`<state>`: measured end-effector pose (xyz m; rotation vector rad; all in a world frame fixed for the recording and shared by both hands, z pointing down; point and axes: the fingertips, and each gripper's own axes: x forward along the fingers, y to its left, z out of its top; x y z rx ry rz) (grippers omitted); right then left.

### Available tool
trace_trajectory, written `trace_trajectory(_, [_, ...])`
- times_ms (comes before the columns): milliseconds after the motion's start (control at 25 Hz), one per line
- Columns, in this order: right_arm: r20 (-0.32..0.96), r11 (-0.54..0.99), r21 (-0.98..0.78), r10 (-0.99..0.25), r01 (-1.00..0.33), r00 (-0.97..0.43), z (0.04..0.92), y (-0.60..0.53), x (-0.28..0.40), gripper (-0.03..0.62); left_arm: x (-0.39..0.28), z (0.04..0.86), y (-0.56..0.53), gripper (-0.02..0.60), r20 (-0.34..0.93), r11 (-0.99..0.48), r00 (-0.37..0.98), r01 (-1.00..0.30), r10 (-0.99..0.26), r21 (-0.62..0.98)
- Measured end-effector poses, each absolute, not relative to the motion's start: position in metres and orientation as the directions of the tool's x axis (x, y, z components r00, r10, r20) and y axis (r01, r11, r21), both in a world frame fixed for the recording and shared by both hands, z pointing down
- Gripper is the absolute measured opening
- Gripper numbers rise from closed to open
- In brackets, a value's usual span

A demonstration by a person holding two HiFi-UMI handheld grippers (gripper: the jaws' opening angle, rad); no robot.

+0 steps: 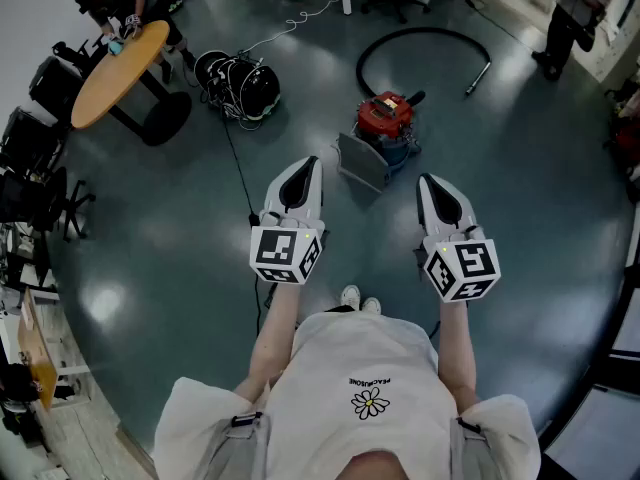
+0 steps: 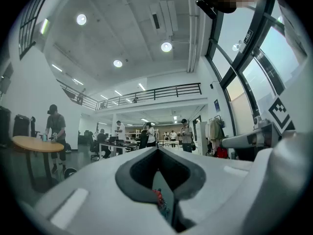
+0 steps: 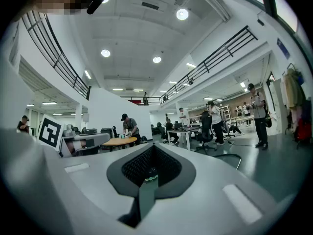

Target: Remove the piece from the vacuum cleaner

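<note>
Vacuum cleaner (image 1: 385, 118), red top on a blue-grey body, stands on the open floor straight ahead of the person and well apart from both tools. A grey flat panel (image 1: 362, 163) leans against its near side, touching it. At this range I cannot tell whether that panel or some other fitting is the piece to come off. A black hose (image 1: 420, 40) lies in a loose loop on the floor beyond the machine, its free end pointing toward the right edge of the head view. Left gripper (image 1: 309, 162) and right gripper (image 1: 427, 180) are held up side by side in front of the person's chest, aimed out across the room, not down at the vacuum cleaner. Each gripper view shows the two jaws brought together at their tips with nothing between them: left gripper (image 2: 157, 150) empty, right gripper (image 3: 152, 147) empty. Further out, at the left, a round wooden table (image 1: 115, 60) has a person (image 1: 118, 0) working at it, and a black helmet-like object (image 1: 245, 83) sits amid cables near it. Progress, as judged: nothing done. No contact with the machine, the piece apparently still in place. Left to do: approach, open a gripper, take hold, pull the piece free.
</note>
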<state>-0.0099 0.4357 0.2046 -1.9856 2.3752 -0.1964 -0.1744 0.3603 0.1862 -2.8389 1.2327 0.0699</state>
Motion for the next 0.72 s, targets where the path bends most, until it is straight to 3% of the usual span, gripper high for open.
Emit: trace_trajectory(720, [0.056, 0.179, -0.102, -0.981, -0.979, -0.185, 0.206, 0.425, -0.019, 0.025, -0.189, 0.191, 0.348, 0.001, -0.067, -0.681, 0.679, -0.732, -0.731, 0.0])
